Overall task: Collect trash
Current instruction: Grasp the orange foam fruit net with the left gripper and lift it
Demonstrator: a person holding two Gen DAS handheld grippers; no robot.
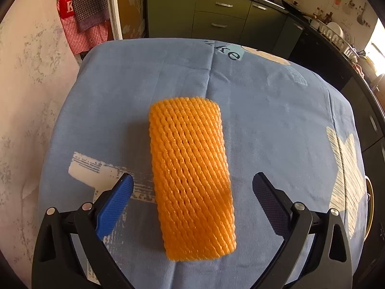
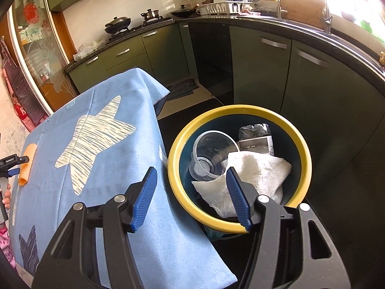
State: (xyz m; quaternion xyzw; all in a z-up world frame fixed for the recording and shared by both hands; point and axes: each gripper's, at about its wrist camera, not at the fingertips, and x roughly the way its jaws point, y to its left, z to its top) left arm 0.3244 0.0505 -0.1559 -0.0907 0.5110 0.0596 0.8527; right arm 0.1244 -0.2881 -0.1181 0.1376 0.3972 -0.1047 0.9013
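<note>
In the right wrist view, the left gripper [image 2: 14,162] and the hand [image 2: 6,196] carrying it are being cut off by the left edge, so how its jaws stand cannot be told there, and it is covering part of the orange foam net [image 2: 28,162]. A white paper towel [image 2: 255,180] is hiding the lower parts of the clear plastic cup [image 2: 211,154] and the crushed bottle [image 2: 257,138] inside the yellow-rimmed bin [image 2: 300,144]. The right gripper's [image 2: 191,196] right finger is covering 1 stretch of that towel and the bin's near rim.

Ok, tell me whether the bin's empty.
Not empty. The bin holds a clear cup, a crushed bottle and a paper towel lying on top.
</note>
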